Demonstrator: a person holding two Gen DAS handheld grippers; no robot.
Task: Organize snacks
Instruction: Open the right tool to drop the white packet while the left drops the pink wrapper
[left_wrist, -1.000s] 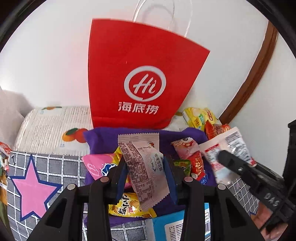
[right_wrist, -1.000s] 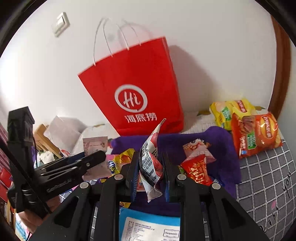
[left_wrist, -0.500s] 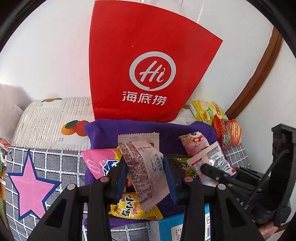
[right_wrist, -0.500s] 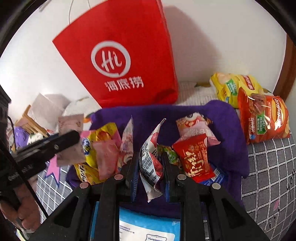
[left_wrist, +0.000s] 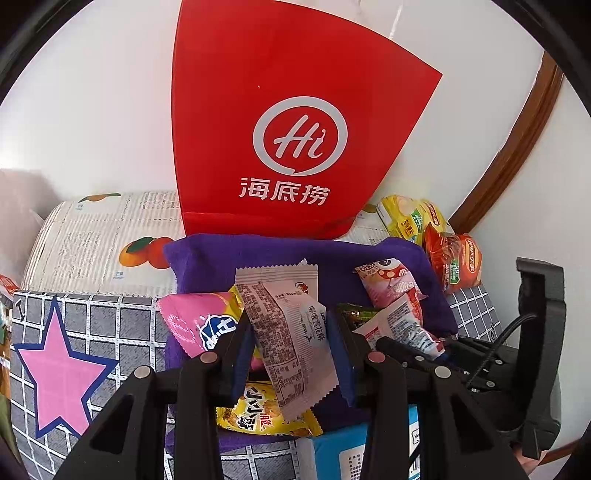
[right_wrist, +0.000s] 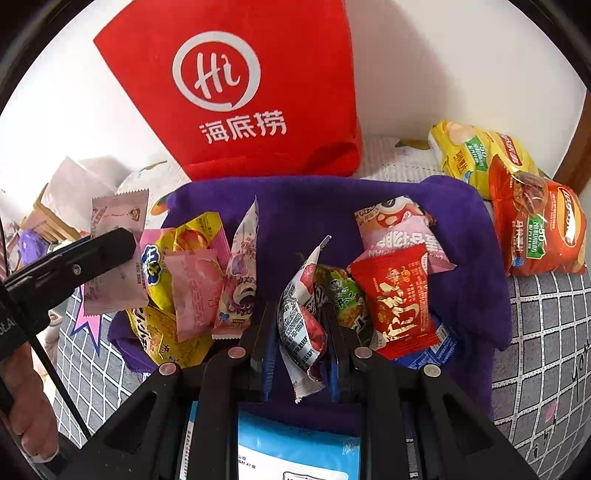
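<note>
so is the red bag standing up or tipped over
Standing up: the red bag rises tall against the white wall behind the purple cloth, logo facing forward.

Both tools are matte black plastic. The left gripper (left_wrist: 291, 354) has two angular fingers (left_wrist: 201, 398) with triangular cut-outs, round silver screws and blue pads. The right gripper (right_wrist: 301, 350) looks the same; a thin black cable runs along its body at four o'clock in the left view. Bare skin (right_wrist: 26, 417), probably the left hand, shows at eight o'clock.
</note>
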